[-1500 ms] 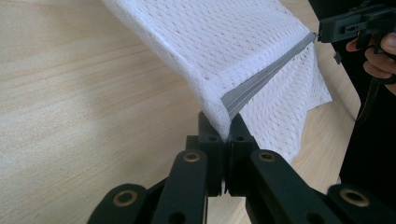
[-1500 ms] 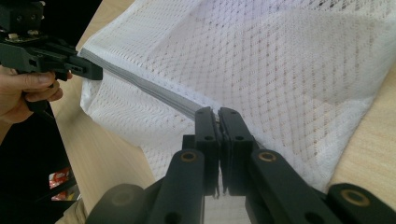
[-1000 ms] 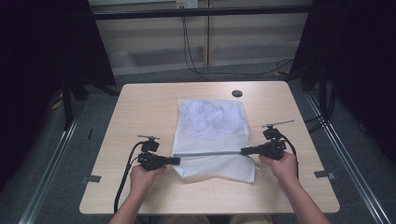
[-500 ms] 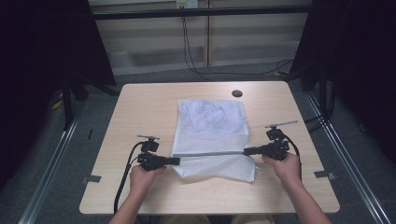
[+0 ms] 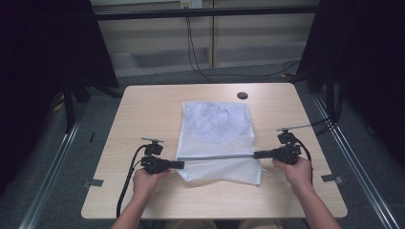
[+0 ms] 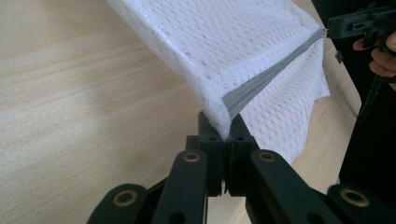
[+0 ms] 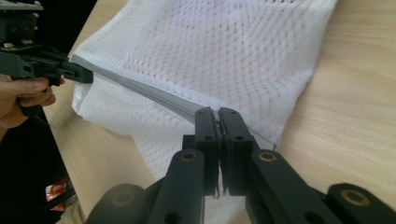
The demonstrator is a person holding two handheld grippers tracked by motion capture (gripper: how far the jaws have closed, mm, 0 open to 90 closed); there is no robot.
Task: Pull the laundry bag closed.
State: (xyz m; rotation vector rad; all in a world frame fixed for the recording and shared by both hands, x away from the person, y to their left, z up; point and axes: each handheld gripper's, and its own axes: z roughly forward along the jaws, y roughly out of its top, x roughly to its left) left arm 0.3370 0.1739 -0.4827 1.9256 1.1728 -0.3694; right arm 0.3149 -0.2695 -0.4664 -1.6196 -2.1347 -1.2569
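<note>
On one wooden table [image 5: 143, 109], two tools, left tool [image 5: 181, 165] and right tool [image 5: 257, 154], each pinch one white mesh bag [image 5: 217, 129] tight.

1. Left gripper [image 5: 180, 165]: jaws pressed together, pointing toward the right hand, held low in the left hand [image 5: 149, 179].
2. Right gripper [image 5: 258, 154]: jaws clamped together, pointing leftward, gripped by the right hand [image 5: 295, 168].

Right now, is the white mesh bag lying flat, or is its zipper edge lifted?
Lifted: both grippers, left and right, pinch the mesh bag's grey zipper edge taut.
</note>
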